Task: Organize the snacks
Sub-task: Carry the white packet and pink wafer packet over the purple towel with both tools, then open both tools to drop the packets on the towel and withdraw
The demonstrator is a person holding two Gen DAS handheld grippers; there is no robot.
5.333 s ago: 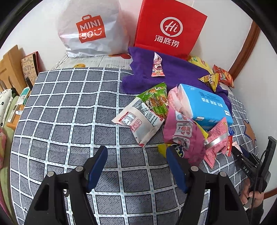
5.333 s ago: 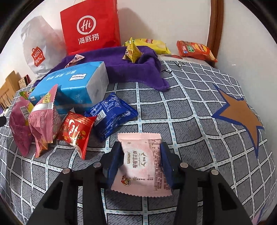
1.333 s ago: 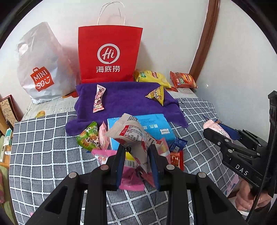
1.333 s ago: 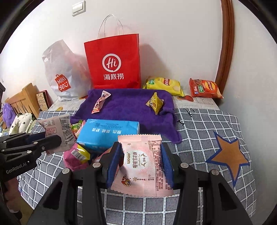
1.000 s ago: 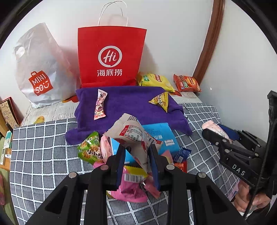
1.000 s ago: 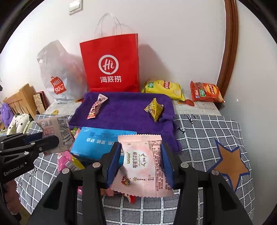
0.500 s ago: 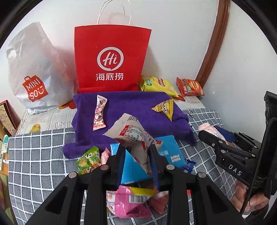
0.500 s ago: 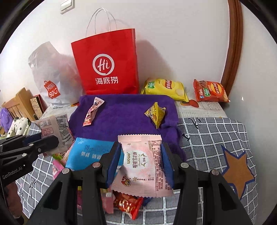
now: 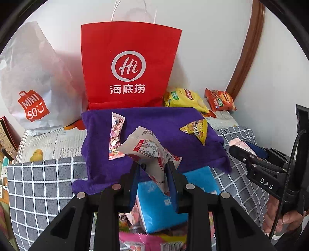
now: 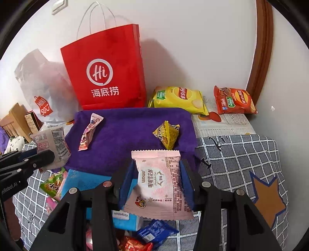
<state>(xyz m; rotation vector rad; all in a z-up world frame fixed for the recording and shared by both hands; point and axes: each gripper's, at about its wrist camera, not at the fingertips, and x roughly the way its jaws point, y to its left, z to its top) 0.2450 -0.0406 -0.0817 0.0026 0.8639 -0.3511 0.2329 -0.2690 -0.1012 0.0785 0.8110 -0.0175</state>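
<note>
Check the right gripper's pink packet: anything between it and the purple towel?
Nothing visible blocks it. The right gripper holds the pink packet above the blue pack, with the purple towel just beyond. The yellow triangular snack lies on the towel beside the path.

White wall (image 10: 193,48) behind; second white wall (image 9: 280,77) at right, corner marked by dark brown wooden trim (image 10: 260,58). White switch plate (image 10: 58,5) high on wall, upper left. Bed surface: grey cover with white grid (image 10: 241,158), orange star with blue outline (image 10: 268,198). Light wooden furniture (image 10: 13,117) at left edge. Lighting even, soft shadows on wall.
</note>
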